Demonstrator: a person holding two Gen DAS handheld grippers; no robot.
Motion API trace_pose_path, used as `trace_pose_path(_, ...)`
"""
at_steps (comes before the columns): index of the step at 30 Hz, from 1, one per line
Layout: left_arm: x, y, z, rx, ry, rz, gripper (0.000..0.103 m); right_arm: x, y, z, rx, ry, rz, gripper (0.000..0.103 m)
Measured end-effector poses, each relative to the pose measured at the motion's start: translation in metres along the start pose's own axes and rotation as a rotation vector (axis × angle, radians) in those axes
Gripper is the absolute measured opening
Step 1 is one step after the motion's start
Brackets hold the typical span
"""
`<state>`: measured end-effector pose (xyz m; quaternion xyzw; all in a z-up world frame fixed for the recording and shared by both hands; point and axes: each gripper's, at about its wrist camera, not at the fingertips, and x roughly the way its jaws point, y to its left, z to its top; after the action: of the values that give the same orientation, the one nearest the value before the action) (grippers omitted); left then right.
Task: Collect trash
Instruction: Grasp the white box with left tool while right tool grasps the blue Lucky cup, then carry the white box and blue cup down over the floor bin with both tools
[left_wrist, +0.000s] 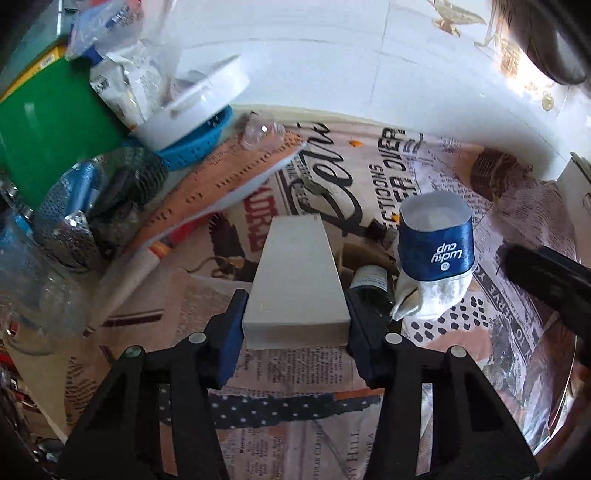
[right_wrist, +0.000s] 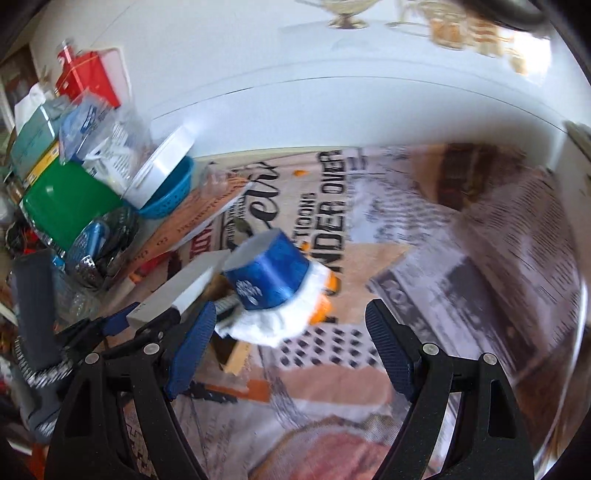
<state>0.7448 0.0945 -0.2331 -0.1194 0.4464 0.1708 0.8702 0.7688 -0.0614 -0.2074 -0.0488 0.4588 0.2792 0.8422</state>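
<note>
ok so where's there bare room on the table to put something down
Free: the newspaper-print cloth in front of the left gripper, which holds the white box, and the stretch right of the blue cup. Crowded: the left side around the green tub and blue basket.

Readable print: a cup brand and newsprint headlines on the desk cover.

The blue paper cup (left_wrist: 436, 236), just ahead and right of the left jaws, bears "Lucky cup" in white, upside down in the left wrist view; in the right wrist view its print is blurred. The newspaper-patterned cover (left_wrist: 369, 177) on the desk (right_wrist: 369, 236) shows large black letters ahead of the jaws: "OVER" in both views, with "ECTIONS" partly cut off beside it. Below the left jaws, "HILL" and "CLASS" stand in small grey type; at the far right, "SERVE". The remaining columns are too small or blurred to read.
</note>
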Motion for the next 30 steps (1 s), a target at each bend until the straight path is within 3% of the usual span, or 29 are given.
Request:
trace_pose_path(8, -0.016, 0.028, -0.009, -0.041, -0.022, 0.059, 0.050, 0.056, 0.033, 0.009, -0.101, 0.021, -0.121, 0.084)
trace_pose_path(11, -0.018, 0.037, -0.014, -0.061, -0.017, 0.073, 0.050, 0.072, 0.039, 0.008, -0.154, 0.030, -0.207, 0.084)
trace_pose_path(13, -0.020, 0.043, -0.016, -0.072, -0.017, 0.076, 0.050, 0.073, 0.039, 0.006, -0.154, 0.017, -0.214, 0.081)
trace_pose_path(16, -0.022, 0.047, -0.017, -0.078, -0.018, 0.072, 0.050, 0.064, 0.033, 0.007, -0.115, -0.004, -0.172, 0.065)
trace_pose_path(25, -0.055, 0.056, -0.019, -0.033, -0.090, 0.000, 0.050, -0.002, 0.021, 0.011, 0.071, -0.116, -0.070, 0.063)
trace_pose_path(30, -0.087, 0.073, -0.027, 0.017, -0.142, -0.081, 0.050, -0.054, 0.024, -0.007, 0.190, -0.191, -0.068, 0.062)
